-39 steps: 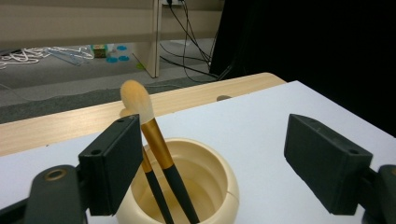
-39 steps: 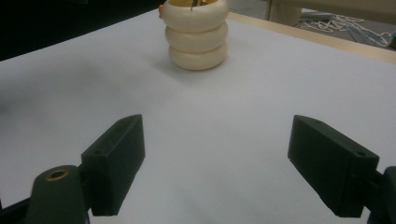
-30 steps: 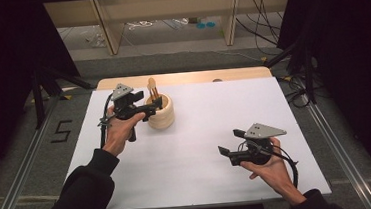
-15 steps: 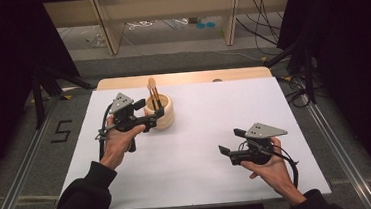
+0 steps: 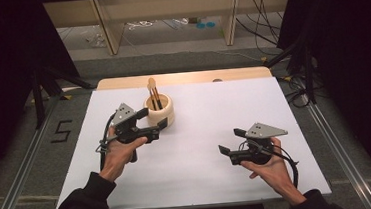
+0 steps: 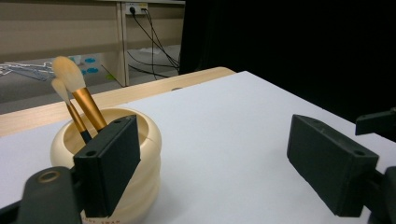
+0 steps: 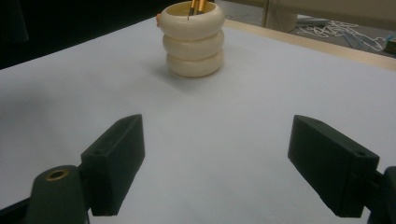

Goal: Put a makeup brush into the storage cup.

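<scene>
A cream ribbed holder (image 5: 159, 112) stands at the back left of the white table (image 5: 224, 106), with two gold-handled makeup brushes (image 5: 153, 92) upright in it. My left gripper (image 5: 157, 130) hovers just in front of the holder, open, with nothing between its jaws. In the left gripper view the holder (image 6: 150, 140) sits behind the left jaw, the brushes (image 6: 77, 91) rise above it, and my left gripper (image 6: 215, 140) spans bare table. My right gripper (image 5: 230, 142) rests low at the front right, open and empty. In the right gripper view the holder (image 7: 194, 42) stands well beyond my right gripper (image 7: 217, 135).
A strip of wooden tabletop (image 5: 186, 78) shows behind the white sheet. Beyond it are shelf legs (image 5: 105, 25) and cables (image 5: 261, 13) on the floor. Black curtains flank both sides. A metal rail (image 5: 335, 148) runs along the table's right side.
My left gripper has drawn back from over the holder toward the person and lower. The right gripper has stayed put.
</scene>
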The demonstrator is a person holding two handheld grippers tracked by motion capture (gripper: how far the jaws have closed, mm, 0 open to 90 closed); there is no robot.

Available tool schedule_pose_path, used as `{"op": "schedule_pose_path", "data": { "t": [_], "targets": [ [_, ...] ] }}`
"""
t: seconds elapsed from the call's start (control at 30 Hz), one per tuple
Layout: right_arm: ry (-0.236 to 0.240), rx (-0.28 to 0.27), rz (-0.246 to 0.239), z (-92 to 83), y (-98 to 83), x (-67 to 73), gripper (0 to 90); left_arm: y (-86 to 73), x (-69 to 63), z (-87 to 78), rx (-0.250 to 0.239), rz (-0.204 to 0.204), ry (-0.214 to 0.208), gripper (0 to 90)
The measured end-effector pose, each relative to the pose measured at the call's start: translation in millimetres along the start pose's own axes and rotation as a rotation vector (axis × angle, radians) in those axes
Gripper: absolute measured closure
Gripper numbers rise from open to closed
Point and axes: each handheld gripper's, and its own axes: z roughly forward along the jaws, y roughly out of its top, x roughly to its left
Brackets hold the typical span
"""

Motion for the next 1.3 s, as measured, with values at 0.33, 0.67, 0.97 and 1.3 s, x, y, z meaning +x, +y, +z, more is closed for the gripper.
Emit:
{"op": "schedule_pose_path", "data": {
  "t": [0.33,0.67,0.97,1.3],
  "targets": [
    [0.009,0.015,0.010,-1.6,1.3,2.2,19.5,-11.4,-20.3,-7.9,0.016,0.014,-0.019,16.3],
    [0.008,0.010,0.014,-3.8,1.4,1.8,19.2,-27.1,-33.6,-19.3,0.022,0.029,-0.006,16.1],
    [0.013,-0.014,0.041,-9.2,-1.3,2.3,18.9,-39.8,-45.9,-26.0,0.041,0.024,-0.072,16.1],
    [0.020,-0.003,0.045,-12.6,-6.8,6.3,18.7,-43.3,-49.7,-27.3,0.051,0.028,-0.071,16.3]
  ]
}}
